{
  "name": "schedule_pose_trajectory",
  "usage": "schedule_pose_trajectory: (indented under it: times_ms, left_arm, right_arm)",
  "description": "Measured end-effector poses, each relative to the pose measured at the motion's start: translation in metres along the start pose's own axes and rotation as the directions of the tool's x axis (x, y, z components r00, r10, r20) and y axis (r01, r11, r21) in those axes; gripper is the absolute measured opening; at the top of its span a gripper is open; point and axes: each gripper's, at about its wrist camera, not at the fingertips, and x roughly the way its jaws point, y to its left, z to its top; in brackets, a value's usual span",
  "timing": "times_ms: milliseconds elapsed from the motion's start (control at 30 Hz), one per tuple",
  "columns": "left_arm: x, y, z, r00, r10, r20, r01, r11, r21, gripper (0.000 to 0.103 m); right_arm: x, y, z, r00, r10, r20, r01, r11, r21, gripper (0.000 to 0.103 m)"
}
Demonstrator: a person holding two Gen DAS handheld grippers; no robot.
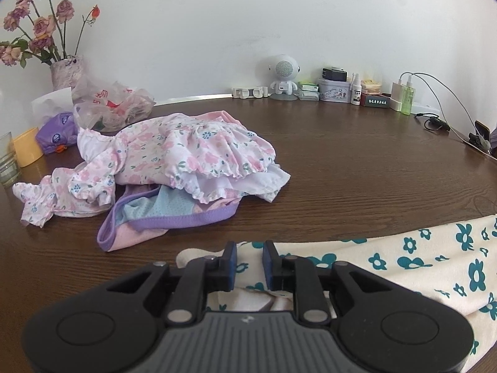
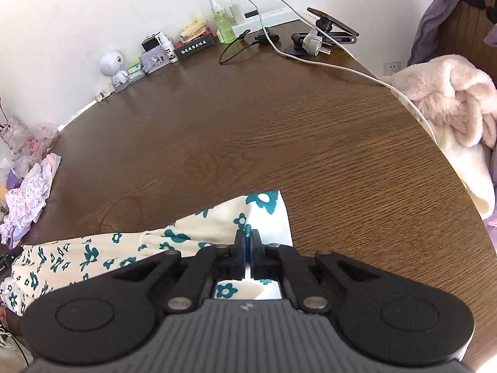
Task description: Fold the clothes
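A cream garment with teal flowers [image 1: 403,264] lies along the near edge of the brown table [image 1: 357,161]. My left gripper [image 1: 249,250] is open, its jaws a small gap apart, right over the garment's left end. My right gripper [image 2: 247,236] is shut on the same garment [image 2: 102,255] near its right corner, which lies flat on the table. A heap of pink floral and purple clothes [image 1: 186,155] sits left of centre, beyond the left gripper; it also shows at the left edge of the right wrist view [image 2: 28,199].
A flower vase [image 1: 66,71], plastic bag [image 1: 111,105], yellow cup [image 1: 27,146] and glass [image 1: 7,161] stand at the far left. A small robot speaker [image 1: 282,74], tins, bottles and chargers line the wall. Cables [image 2: 310,56] and a fluffy pink coat [image 2: 444,102] lie at the right.
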Motion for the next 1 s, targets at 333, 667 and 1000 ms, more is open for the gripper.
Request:
schedule_pose_trajectory:
  times_ms: [333,667,1000]
  left_arm:
    - [-0.031,-0.002,0.002,0.996,-0.059,0.065,0.059,0.998,-0.004,0.032]
    - [-0.017,0.0,-0.008,0.999,-0.037,0.028,0.038,0.999,-0.019,0.035]
    - [-0.01,0.002,-0.012,0.999,-0.041,0.028,0.042,0.999,-0.027,0.038]
  right_arm:
    - [-0.066,0.046,-0.03,0.992,0.042,0.122,-0.017,0.98,-0.201,0.047]
    - [-0.068,0.034,-0.077,0.994,-0.009,0.11,0.017,0.997,-0.076,0.051]
    - [-0.055,0.048,-0.088,0.99,-0.116,0.084,0.138,0.933,-0.334,0.002]
